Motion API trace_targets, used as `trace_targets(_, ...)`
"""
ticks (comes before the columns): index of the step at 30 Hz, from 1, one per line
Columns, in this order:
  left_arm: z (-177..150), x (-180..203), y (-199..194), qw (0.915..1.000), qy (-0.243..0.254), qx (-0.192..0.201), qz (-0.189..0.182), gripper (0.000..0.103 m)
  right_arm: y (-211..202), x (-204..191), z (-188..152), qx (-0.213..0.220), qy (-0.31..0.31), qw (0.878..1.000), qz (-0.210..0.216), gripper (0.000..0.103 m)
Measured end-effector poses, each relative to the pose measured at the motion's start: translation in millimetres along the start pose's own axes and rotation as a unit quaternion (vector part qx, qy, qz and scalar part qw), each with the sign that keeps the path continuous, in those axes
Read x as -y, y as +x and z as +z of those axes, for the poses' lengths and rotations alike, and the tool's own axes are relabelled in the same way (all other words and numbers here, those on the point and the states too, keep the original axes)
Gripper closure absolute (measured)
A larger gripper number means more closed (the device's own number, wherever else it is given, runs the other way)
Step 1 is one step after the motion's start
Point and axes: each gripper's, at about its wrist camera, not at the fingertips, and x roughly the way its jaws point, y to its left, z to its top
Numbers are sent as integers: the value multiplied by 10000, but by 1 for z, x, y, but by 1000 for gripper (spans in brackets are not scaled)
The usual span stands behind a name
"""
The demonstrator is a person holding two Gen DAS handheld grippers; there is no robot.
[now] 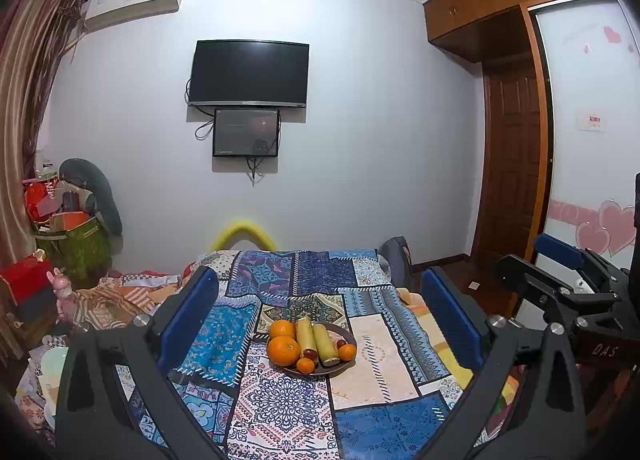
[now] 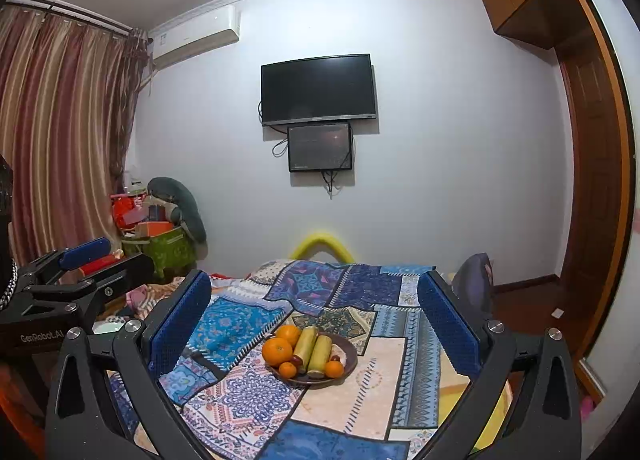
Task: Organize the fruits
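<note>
A dark round plate [image 1: 349, 334] sits on a patchwork cloth [image 1: 280, 400] and holds several oranges [image 1: 283, 350], two yellow-green sugarcane pieces [image 1: 325, 344] and small red fruits [image 1: 310, 353]. It also shows in the right wrist view [image 2: 352, 354] with the oranges [image 2: 277, 352] and cane pieces [image 2: 320, 352]. My left gripper [image 1: 320, 312] is open and empty, held back from the plate. My right gripper [image 2: 316, 320] is open and empty, also short of the plate. Each gripper shows at the edge of the other's view: the right one [image 1: 560, 272] and the left one [image 2: 88, 260].
The cloth [image 2: 352, 400] covers a raised surface over a bed. A cluttered pile with a green box [image 1: 76, 244] stands at the left wall. A TV [image 1: 249, 74] hangs on the far wall. A wooden door [image 1: 514, 176] and wardrobe are on the right.
</note>
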Motion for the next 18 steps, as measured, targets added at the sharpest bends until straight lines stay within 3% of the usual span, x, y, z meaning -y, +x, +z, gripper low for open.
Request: trace_targets(18, 0, -2, 2, 9999, 6, -26, -143, 0, -1, 1, 5, 5, -27, 10000, -51, 0)
